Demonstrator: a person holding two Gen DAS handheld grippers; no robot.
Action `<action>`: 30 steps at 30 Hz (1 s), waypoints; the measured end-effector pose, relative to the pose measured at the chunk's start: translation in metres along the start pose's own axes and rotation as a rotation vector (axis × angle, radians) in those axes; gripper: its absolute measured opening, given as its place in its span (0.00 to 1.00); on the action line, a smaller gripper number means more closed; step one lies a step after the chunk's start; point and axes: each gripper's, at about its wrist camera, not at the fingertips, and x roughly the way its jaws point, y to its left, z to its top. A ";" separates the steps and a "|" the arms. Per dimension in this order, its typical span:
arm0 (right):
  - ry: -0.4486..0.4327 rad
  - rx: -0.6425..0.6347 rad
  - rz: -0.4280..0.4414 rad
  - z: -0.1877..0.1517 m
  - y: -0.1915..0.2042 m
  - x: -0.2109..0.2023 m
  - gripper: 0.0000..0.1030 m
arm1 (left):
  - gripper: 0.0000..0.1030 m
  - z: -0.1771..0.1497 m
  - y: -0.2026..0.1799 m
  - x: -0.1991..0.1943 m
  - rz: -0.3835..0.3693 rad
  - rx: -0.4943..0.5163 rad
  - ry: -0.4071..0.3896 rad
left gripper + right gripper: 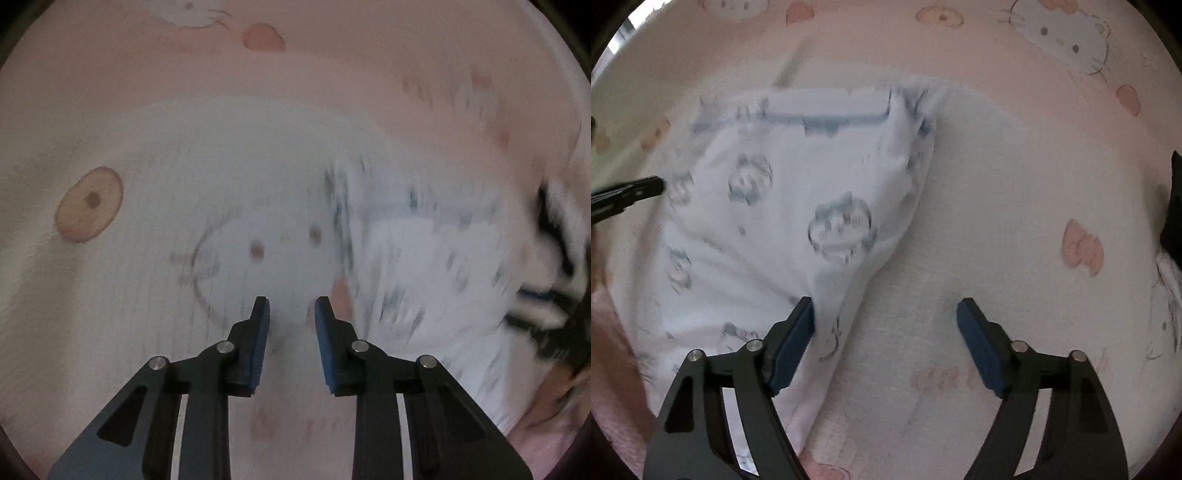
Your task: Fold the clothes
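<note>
soft white garment, easy to bunch

the white garment (783, 221) with blue-grey prints lies rumpled on the pink cartoon-cat sheet (1015, 110). it looks light and limp, likely to sag and slip, so pinch it at an edge or the banded hem. the right gripper (886, 317) stands wide and empty, one pad beside the cloth. the left gripper (291, 310) is narrow, holding nothing. no writing is readable.

The left tool (291, 310) is pointing steeply downward, its two blue-padded fingers (258, 343) standing a narrow gap apart with nothing pinched between them. The right tool (886, 317) is likewise angling steeply down, its fingers (792, 347) spread wide and gripping nothing. In the right wrist view, the left tool's dark tip is showing at the left edge.
</note>
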 end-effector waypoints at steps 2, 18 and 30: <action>-0.058 0.009 -0.017 0.015 0.003 -0.007 0.75 | 0.26 0.012 -0.002 0.001 -0.094 -0.019 -0.033; 0.002 -0.062 -0.030 0.032 0.058 0.056 0.75 | 0.06 0.040 -0.015 0.020 0.042 0.154 -0.010; -0.096 0.140 -0.003 0.069 -0.011 0.031 0.70 | 0.32 0.042 -0.046 0.015 -0.038 0.212 -0.101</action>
